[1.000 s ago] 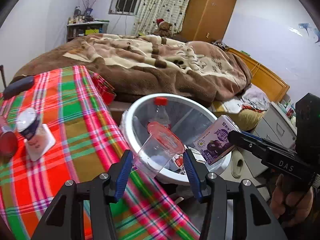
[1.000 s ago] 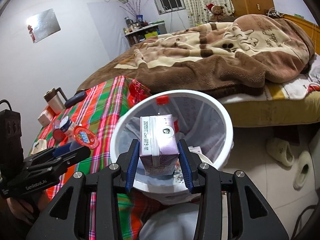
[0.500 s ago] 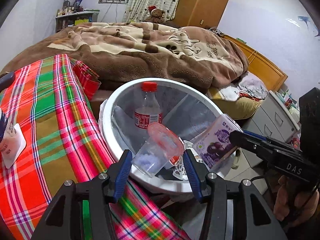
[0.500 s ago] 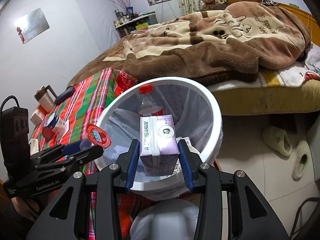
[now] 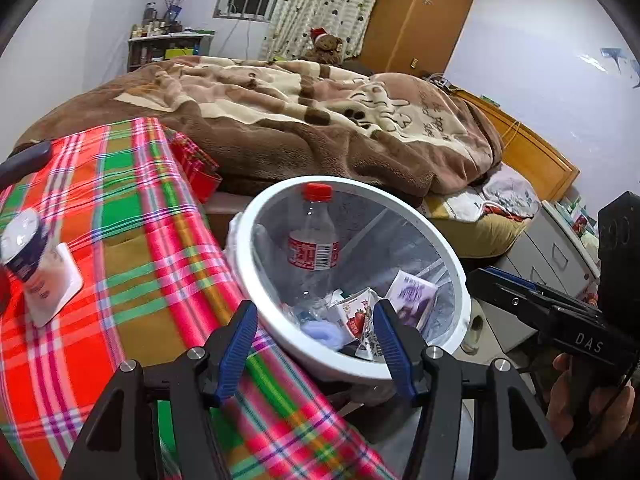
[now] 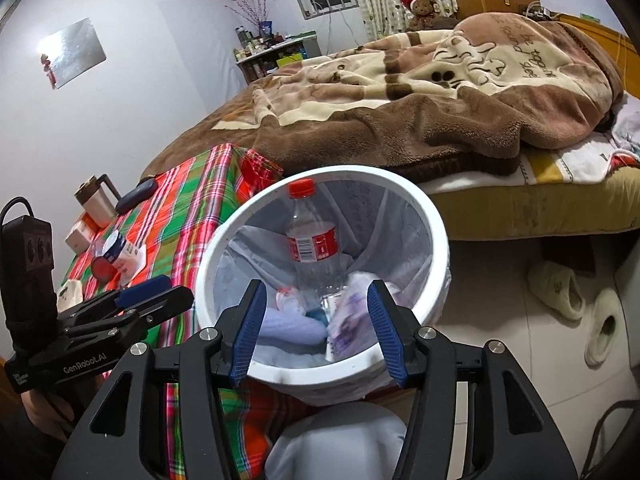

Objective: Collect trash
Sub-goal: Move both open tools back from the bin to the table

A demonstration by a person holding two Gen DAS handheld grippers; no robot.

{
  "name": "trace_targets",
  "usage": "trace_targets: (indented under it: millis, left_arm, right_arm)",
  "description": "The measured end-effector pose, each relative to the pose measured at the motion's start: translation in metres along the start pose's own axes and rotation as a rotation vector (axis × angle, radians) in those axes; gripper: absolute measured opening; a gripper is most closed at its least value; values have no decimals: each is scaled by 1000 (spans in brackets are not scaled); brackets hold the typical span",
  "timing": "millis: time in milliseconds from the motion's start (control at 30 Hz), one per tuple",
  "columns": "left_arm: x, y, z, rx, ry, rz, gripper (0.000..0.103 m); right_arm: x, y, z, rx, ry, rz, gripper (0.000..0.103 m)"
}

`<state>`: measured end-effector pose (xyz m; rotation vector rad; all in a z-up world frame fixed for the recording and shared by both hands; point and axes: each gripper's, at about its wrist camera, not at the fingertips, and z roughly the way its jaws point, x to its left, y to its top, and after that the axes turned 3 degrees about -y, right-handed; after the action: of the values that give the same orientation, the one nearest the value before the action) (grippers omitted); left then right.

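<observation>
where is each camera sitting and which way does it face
Left wrist: on the left gripper, jaws opening and empty, looking down at the bin and plaid table; the right gripper and its hand show at right.
Right wrist: on the right gripper, jaws opening and empty, looking down into the bin; the left gripper shows at left.
Both share the bin, bottle, table, bed.

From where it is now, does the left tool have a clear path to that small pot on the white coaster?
Probably yes. The left tool is empty, its jaws opening, and the pot stands on the checked tablecloth to its left with only bare cloth between them.
</observation>
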<state>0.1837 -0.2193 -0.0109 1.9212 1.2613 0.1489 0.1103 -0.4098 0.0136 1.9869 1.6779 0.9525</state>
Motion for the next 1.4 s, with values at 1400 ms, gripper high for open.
trace_targets:
  millis: [1400]
  left_arm:
    - [97, -75, -132, -121, 287, -196, 60]
  right_arm:
    - [123, -27, 4, 43, 212, -247, 54]
